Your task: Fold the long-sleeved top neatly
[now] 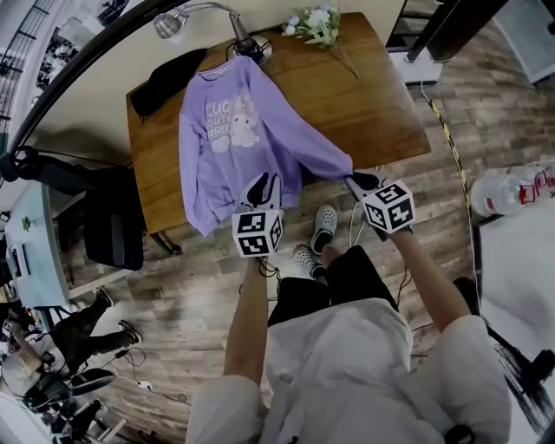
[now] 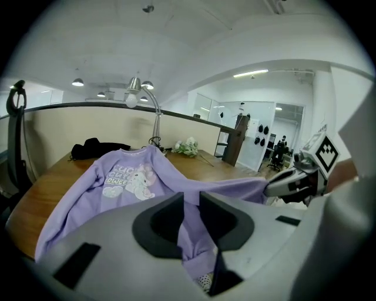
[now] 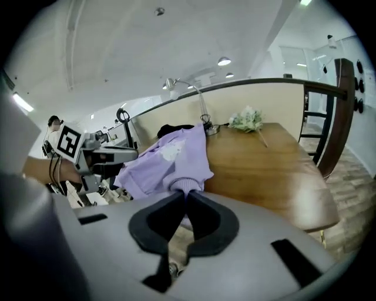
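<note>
- The wooden tabletop (image 1: 364,95) carries everything. Its right half is bare wood.
- The purple long-sleeved top (image 1: 234,147) lies face up on the left half. Its rabbit print shows and its collar is toward the far edge. Its lower part hangs over the near edge.
- One sleeve (image 1: 316,156) is drawn out to the person's right, slanting off the near edge. The other sleeve lies down along the body's left side.
- A black garment (image 1: 165,80) lies bunched at the far left corner, just beside the top's shoulder.
- A desk lamp (image 1: 173,22) stands at the far edge by the collar, its head arched out to the left.
- White plastic jugs (image 1: 512,191) with red on them sit off to the right, well apart from the tabletop. What they hold cannot be told.
- A bunch of pale flowers (image 1: 316,24) lies at the far edge, right of the lamp base.
- The left claw (image 2: 191,206) is clamped on the hem (image 2: 194,247) below the near edge, with purple cloth filling the narrow gap between its jaws.
- The right claw (image 3: 185,203) is pressed nearly together, pinching the ribbed cuff (image 3: 187,185) of the outstretched sleeve, held up off the tabletop.
</note>
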A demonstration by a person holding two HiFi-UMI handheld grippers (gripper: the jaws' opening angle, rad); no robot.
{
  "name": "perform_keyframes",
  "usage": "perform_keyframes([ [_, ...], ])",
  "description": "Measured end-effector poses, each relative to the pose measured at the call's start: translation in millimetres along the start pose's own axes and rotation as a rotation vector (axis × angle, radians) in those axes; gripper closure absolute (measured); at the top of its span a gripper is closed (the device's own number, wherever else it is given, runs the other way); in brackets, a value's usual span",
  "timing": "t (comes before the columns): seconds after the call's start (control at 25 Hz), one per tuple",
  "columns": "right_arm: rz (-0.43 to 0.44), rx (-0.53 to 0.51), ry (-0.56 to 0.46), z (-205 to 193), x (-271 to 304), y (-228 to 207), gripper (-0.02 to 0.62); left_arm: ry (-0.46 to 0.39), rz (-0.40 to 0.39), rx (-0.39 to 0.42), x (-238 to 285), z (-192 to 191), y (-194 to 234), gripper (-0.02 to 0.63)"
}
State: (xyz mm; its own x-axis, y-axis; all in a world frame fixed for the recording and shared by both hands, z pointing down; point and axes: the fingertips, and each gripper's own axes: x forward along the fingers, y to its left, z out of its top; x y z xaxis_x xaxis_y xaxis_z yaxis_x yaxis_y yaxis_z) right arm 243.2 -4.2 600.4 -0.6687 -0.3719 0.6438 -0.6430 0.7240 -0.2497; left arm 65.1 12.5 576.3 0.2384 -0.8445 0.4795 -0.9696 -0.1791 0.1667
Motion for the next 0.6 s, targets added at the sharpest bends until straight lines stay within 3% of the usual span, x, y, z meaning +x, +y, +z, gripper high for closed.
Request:
perform_keyframes([
  [0.28,-0.049,0.087,-0.164,71.4,-32.9,-43.5,0.572,-0.044,0.017,0.006,-22.5,15.9,-6.6,0.512],
  [0.6,-0.132,-0.003,-0.182,133.1,-50.1,-122.2,0.572,-0.035,0.071,0.021,-17.6,32.8,-0.3,0.512],
])
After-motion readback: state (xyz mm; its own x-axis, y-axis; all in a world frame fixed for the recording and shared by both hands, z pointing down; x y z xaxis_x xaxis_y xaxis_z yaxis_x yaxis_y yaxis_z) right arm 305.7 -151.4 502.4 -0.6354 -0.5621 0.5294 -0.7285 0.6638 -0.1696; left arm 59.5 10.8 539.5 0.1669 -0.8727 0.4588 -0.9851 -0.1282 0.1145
